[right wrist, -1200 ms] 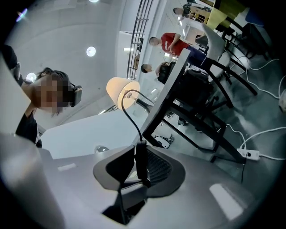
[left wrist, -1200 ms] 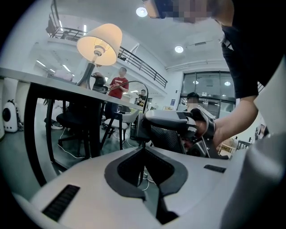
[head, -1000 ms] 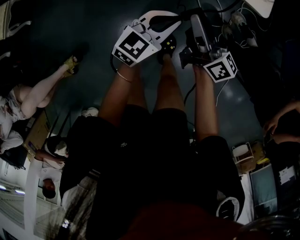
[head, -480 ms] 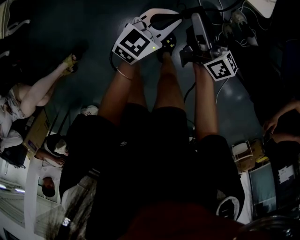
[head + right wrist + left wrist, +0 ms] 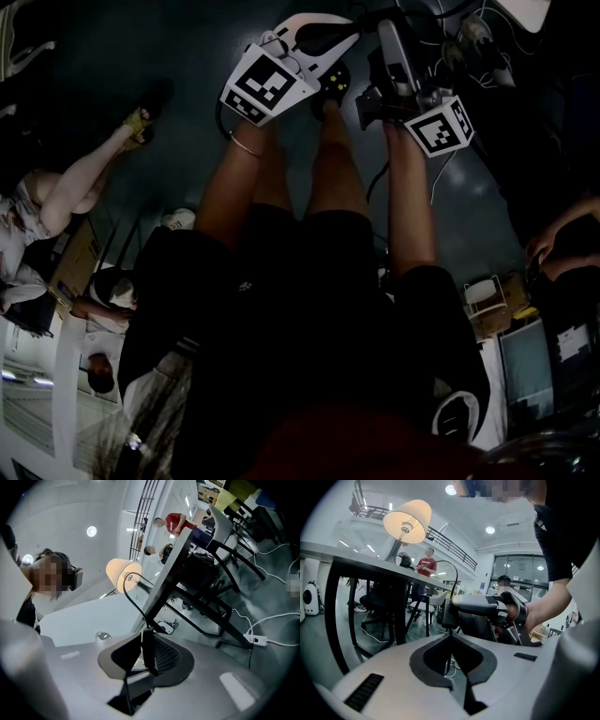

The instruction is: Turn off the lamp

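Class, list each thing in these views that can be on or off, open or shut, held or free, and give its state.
Lamp: on, its shade glowing on the table.
Right gripper: jaws closed on the cord switch.
Left gripper: jaws apart, gripping nothing; the cord hangs loose between them.
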